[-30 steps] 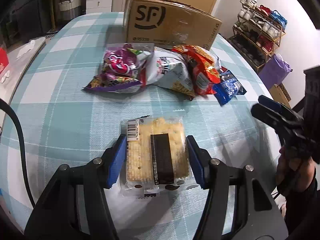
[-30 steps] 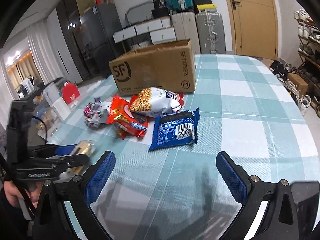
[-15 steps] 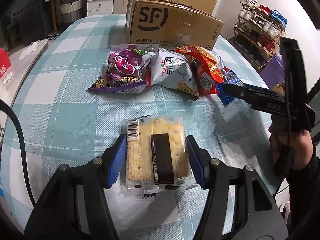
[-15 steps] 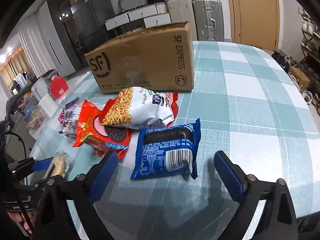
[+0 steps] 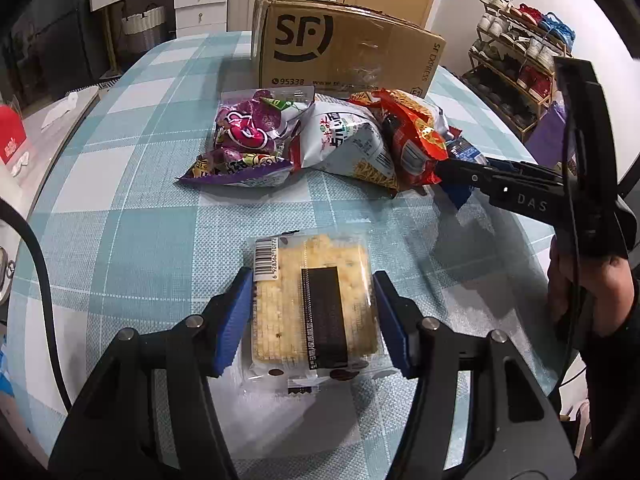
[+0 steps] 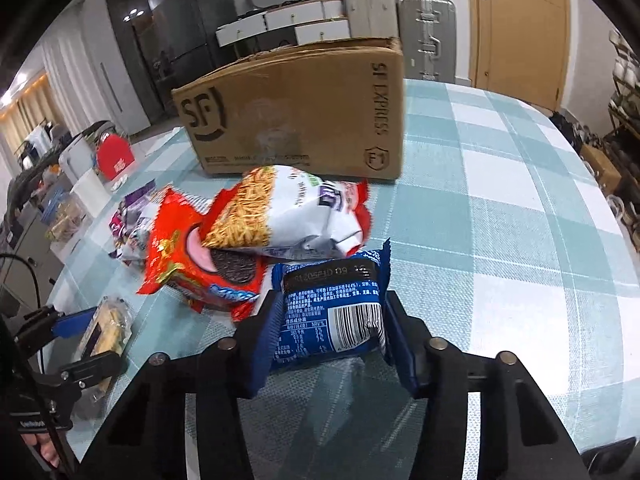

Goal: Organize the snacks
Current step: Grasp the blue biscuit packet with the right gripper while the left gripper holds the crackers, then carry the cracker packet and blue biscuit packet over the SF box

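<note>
My left gripper [image 5: 313, 288] is shut on a clear-wrapped cracker pack [image 5: 316, 304] and holds it over the checked tablecloth. My right gripper [image 6: 328, 304] has closed its blue pads on a blue snack packet [image 6: 332, 312] at the near edge of the snack pile. The pile holds a purple bag [image 5: 248, 136], a white noodle-snack bag [image 6: 288, 212] and a red cookie bag [image 6: 192, 264]. The brown SF cardboard box [image 6: 296, 116] stands just behind the pile. The right gripper also shows in the left wrist view [image 5: 452, 172], reaching into the pile.
The table [image 6: 520, 216] has a teal and white checked cloth and a rounded edge. A shoe rack [image 5: 524, 52] stands to the right of the table, drawers and suitcases behind it. A red box [image 6: 114, 156] and clutter sit on a side counter at the left.
My right gripper moved forward to the pile and closed on the blue packet. My left gripper kept its hold on the cracker pack and stayed about where it was.
</note>
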